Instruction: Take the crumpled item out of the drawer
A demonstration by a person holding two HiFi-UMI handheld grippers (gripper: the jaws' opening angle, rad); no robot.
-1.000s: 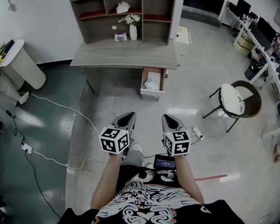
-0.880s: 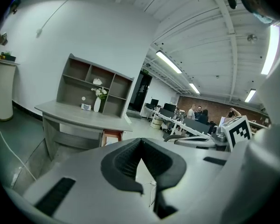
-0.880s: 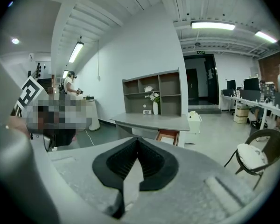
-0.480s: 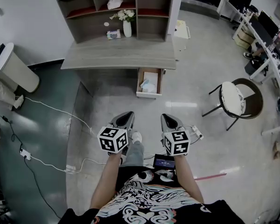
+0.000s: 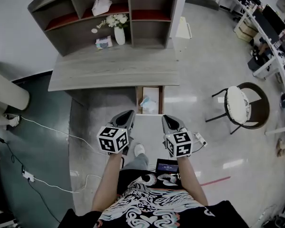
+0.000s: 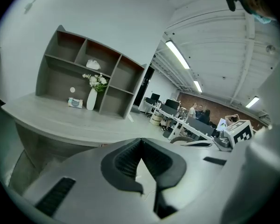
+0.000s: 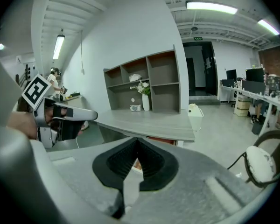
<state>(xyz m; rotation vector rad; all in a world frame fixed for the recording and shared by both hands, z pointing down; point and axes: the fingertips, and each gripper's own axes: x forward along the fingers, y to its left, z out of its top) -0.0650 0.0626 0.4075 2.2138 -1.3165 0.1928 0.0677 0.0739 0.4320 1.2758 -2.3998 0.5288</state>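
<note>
- Crumpled item (image 5: 148,105) is seen lying in the open drawer (image 5: 138,99) under the desk (image 5: 114,72), untouched.
- Left gripper (image 5: 127,115) and right gripper (image 5: 166,120) are held closed and empty, near the drawer front.
- Step judged: approach. Next, one gripper must be opened and lowered over the item.

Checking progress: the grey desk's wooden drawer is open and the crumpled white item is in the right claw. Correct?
Not quite: the crumpled white item lies inside the open drawer, per the head view; the right claw is empty.
</note>
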